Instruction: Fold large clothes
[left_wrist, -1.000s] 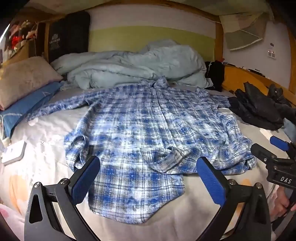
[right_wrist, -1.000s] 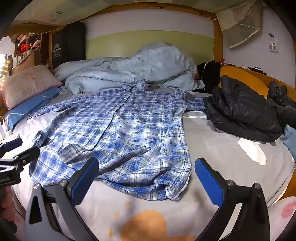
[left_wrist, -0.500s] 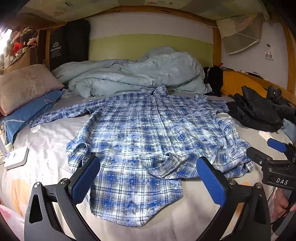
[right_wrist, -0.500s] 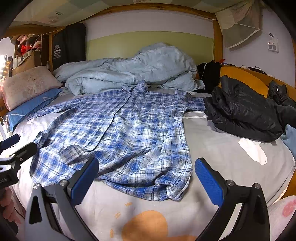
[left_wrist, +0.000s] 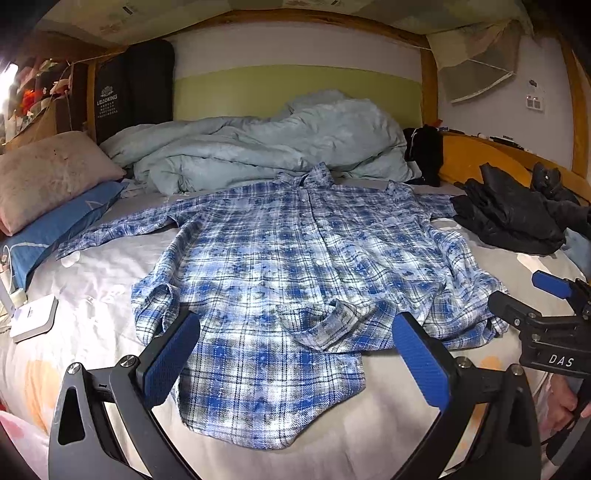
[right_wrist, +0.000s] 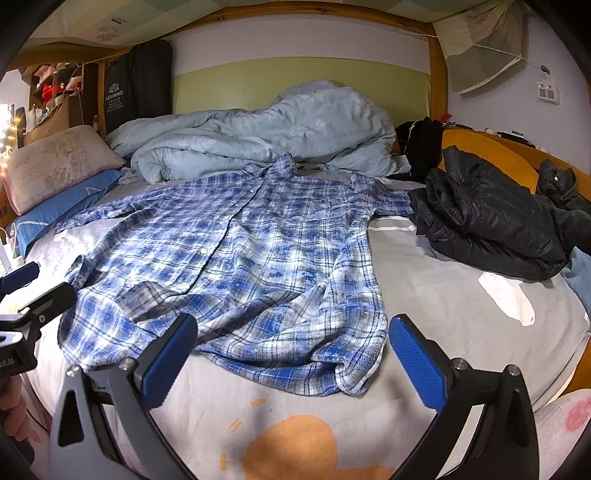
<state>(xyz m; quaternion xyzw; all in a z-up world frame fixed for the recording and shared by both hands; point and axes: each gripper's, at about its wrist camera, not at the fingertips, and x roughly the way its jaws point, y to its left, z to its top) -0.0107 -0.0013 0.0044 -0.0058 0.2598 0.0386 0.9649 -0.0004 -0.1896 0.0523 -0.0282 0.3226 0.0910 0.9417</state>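
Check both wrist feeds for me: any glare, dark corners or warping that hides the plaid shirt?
Left wrist: a blown-out light at the upper-left edge, black fisheye corners, bowed bed frame; the plaid shirt is evenly lit and sharp. Right wrist: small bright lights at the left edge, the same dark corners and curvature; shirt clear, with both open grippers in front of its hem.
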